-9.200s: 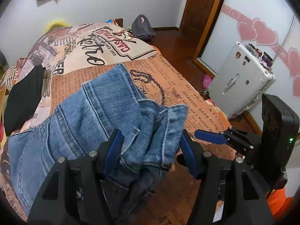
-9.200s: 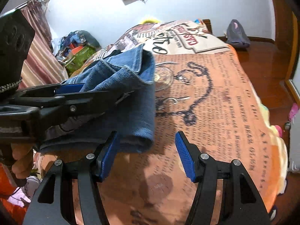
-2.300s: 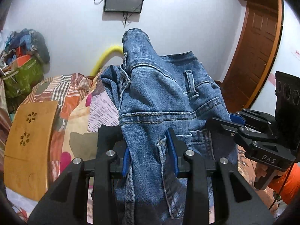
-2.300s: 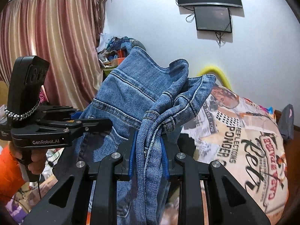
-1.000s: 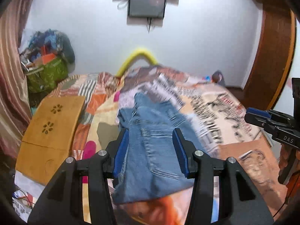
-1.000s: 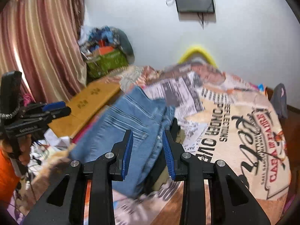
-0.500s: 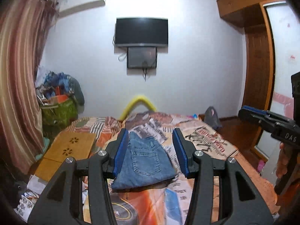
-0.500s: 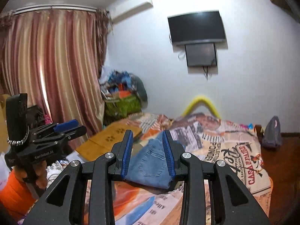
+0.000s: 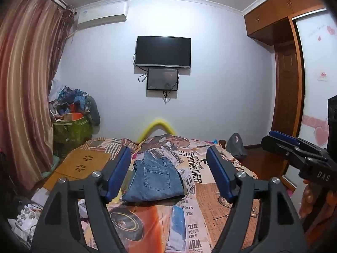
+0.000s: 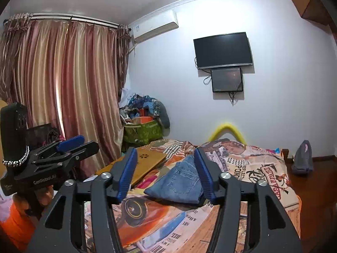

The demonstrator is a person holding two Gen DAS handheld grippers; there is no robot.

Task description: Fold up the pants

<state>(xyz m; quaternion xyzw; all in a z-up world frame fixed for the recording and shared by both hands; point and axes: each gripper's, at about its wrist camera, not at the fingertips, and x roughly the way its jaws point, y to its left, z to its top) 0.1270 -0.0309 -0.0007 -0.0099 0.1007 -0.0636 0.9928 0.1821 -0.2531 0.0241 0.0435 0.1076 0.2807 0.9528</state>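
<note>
The pants (image 9: 153, 179) lay folded in a compact stack, pocket up, far across the bed (image 9: 210, 194). My left tongs (image 9: 168, 172) and right tongs (image 10: 165, 172) were well apart from them, jaws opening, nothing between the pads. I judged the folding finished; at most, tidying remained.

A black television (image 9: 163, 51) hangs above the patterned bedspread (image 9: 210, 191).

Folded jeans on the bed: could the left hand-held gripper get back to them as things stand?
Probably yes. The folded jeans lie flat ahead of the left hand-held gripper, whose jaws are opening with nothing between them.
</note>
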